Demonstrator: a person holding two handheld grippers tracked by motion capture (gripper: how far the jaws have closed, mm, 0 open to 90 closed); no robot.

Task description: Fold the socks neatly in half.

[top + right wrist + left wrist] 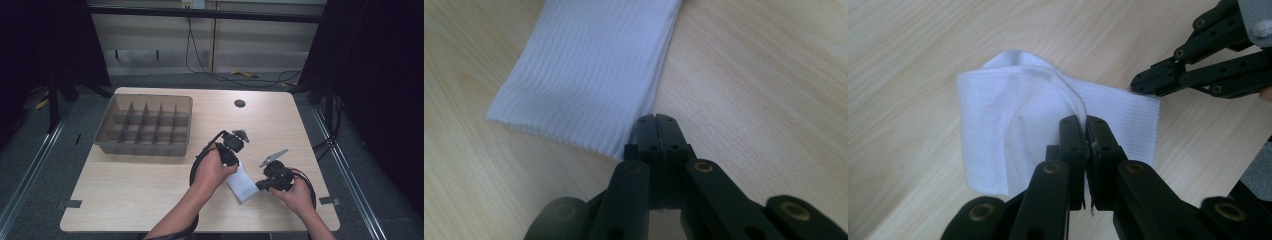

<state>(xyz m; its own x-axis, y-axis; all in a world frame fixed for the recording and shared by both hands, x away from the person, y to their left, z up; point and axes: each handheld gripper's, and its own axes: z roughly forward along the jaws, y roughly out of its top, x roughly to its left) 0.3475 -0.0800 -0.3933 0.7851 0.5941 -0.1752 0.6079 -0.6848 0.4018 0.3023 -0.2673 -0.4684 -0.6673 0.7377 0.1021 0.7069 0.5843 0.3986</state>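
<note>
From the high view I see the sock (242, 184), white and folded, lying flat on the table (150, 185) near its front edge, between my two grippers. The tray (144, 125), brown with many small compartments, sits well apart at the far left of the table.

Left gripper (231, 159): in my left hand (212, 172), at the sock's left edge. In the left gripper view its jaws stand pressed together, and the folded-over top layer of the sock (1013, 120) runs right into the seam between the tips. I read this as clamped on the sock's upper fold; a thin edge of white shows in the seam.

Right gripper (259, 186): in my right hand (299, 196), at the sock's right edge. In the right gripper view the jaws are fully together, tips at the corner of the ribbed cuff (584, 70). The tips lie against the cuff's edge, but I cannot tell whether any fabric is caught between them. In the left gripper view the same gripper (1135, 85) shows with its tips at the cuff's far corner, jaws together.

Sock state: cuff end flat on the wood, the other end folded over on itself, rounded fold line visible in the left gripper view.
</note>
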